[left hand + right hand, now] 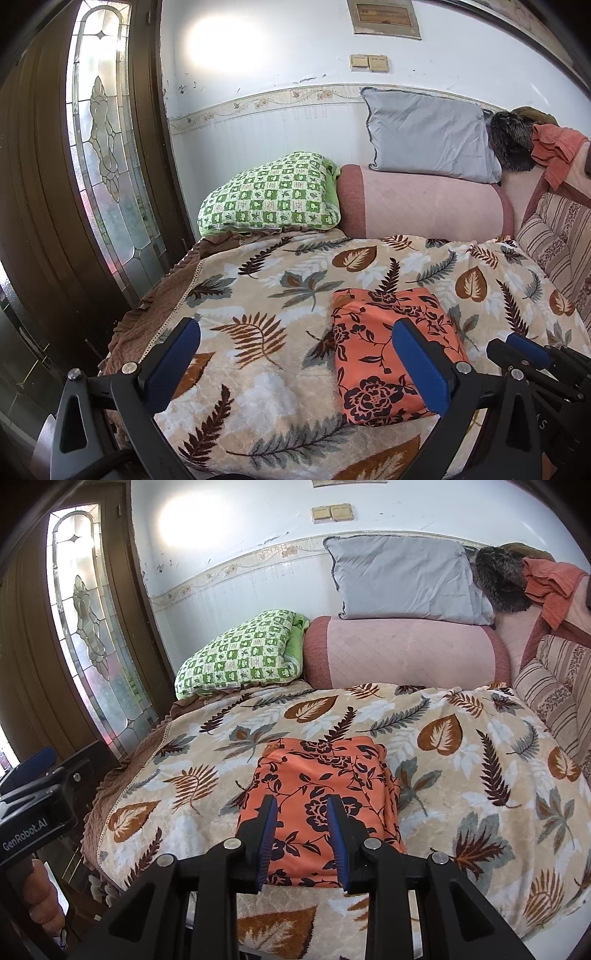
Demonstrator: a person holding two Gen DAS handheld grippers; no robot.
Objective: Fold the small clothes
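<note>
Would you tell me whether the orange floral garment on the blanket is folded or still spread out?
Folded: the orange floral garment lies as a compact rectangle with stacked layers along its right edge on the leaf-print blanket.

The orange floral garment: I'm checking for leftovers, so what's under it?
The folded orange floral garment rests on the leaf-print blanket. Whatever lies directly beneath its folds is covered and cannot be seen.

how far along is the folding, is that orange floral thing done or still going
Done, by the look of it: the orange floral garment lies as a compact, squared rectangle on the leaf-print blanket. In hand: nothing. The left gripper is wide open beside it; the right gripper hovers over its near edge, narrowly open, gripping no cloth. Left: perhaps setting it aside; no other unfolded small garment lies on the blanket.
</note>
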